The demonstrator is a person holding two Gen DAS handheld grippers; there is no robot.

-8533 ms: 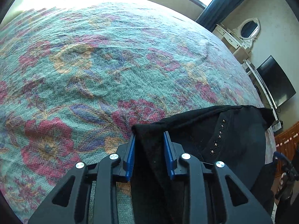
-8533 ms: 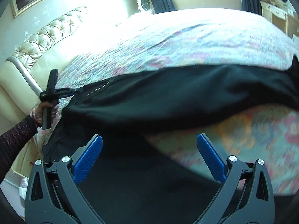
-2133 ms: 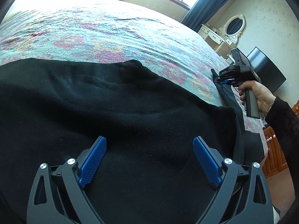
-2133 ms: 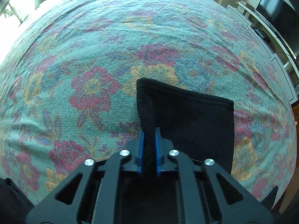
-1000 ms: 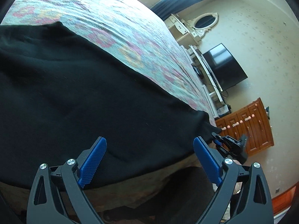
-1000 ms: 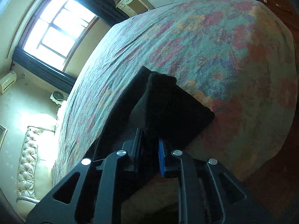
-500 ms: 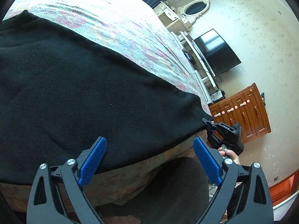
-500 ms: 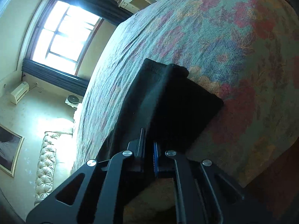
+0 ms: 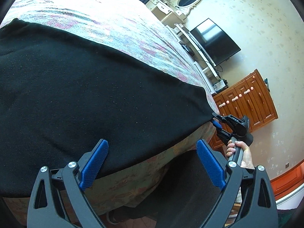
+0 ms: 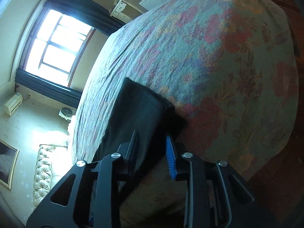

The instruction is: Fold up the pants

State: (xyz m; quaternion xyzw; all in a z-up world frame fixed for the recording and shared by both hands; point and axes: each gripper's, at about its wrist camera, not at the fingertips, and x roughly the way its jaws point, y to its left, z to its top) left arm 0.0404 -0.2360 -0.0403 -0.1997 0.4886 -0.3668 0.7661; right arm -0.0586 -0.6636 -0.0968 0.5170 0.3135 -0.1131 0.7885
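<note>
Black pants (image 9: 98,87) flat on floral bedspread (image 10: 228,57); left gripper (image 9: 152,163) agape, empty; right gripper (image 10: 152,148), jaws just parting, pants corner between at 12 o'clock, seemingly loose

Pants (image 9: 85,87): laid flat along the near edge of the bed (image 9: 106,28), one end at the bed's foot corner.
Right gripper (image 9: 215,120): at that corner, pants' end between its fingers.
Left gripper (image 9: 152,163): over the near edge, above the pants.
Television (image 9: 214,39), dresser (image 9: 167,7), cabinet (image 9: 248,102): beyond the foot.
Window (image 10: 57,43): behind the far side.
Headboard (image 10: 42,172): opposite end.
</note>
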